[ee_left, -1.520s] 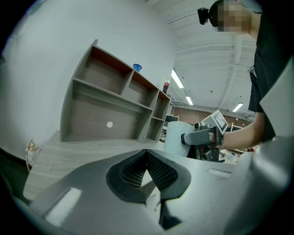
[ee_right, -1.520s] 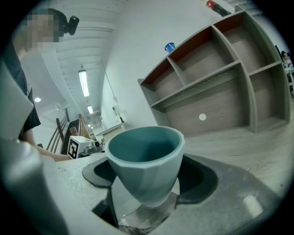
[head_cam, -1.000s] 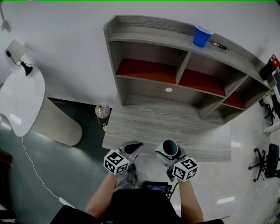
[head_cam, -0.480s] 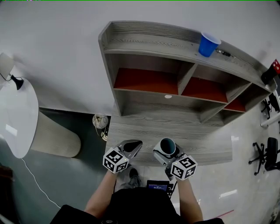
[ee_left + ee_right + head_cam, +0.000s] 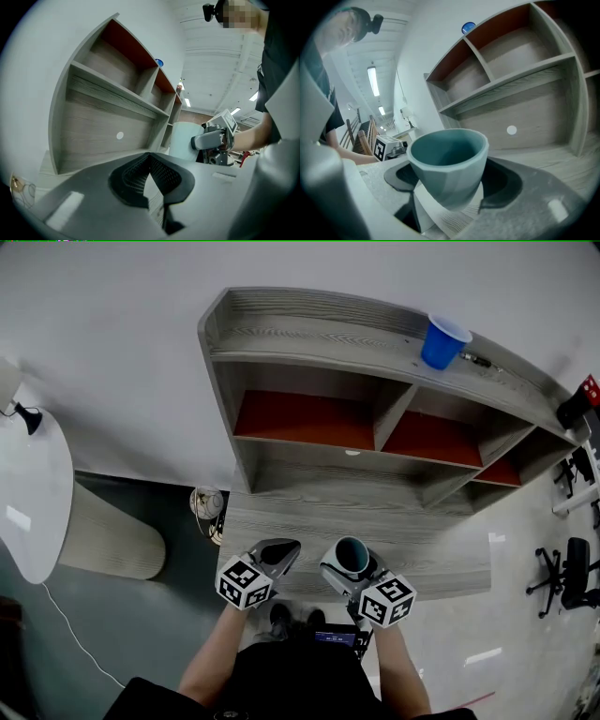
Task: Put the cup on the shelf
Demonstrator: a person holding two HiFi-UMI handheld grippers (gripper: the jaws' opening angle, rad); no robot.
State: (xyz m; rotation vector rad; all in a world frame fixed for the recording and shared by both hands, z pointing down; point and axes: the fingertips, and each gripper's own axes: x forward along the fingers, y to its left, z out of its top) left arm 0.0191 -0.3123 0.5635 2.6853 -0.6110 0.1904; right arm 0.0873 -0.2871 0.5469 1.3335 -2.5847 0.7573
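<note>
A teal cup [image 5: 352, 556] [image 5: 447, 159] is held upright in my right gripper [image 5: 349, 563] [image 5: 450, 187], whose jaws are shut on its lower body, above the front edge of the grey wooden desk [image 5: 309, 521]. The cup also shows pale in the left gripper view [image 5: 185, 138]. My left gripper [image 5: 277, 551] [image 5: 151, 180] hangs beside it on the left, jaws shut with nothing between them. The grey shelf unit [image 5: 375, 395] [image 5: 511, 89] [image 5: 112, 89] with red-backed compartments stands at the back of the desk.
A blue plastic cup [image 5: 442, 339] [image 5: 468, 27] and a small dark object [image 5: 478, 359] stand on the shelf's top board. A round white table [image 5: 33, 493] is at the left, office chairs [image 5: 567, 577] at the right, a coiled cable [image 5: 204, 504] on the floor.
The view has shifted slightly; both grippers sit a little lower and to the left in the picture. The right gripper still holds the cup.
</note>
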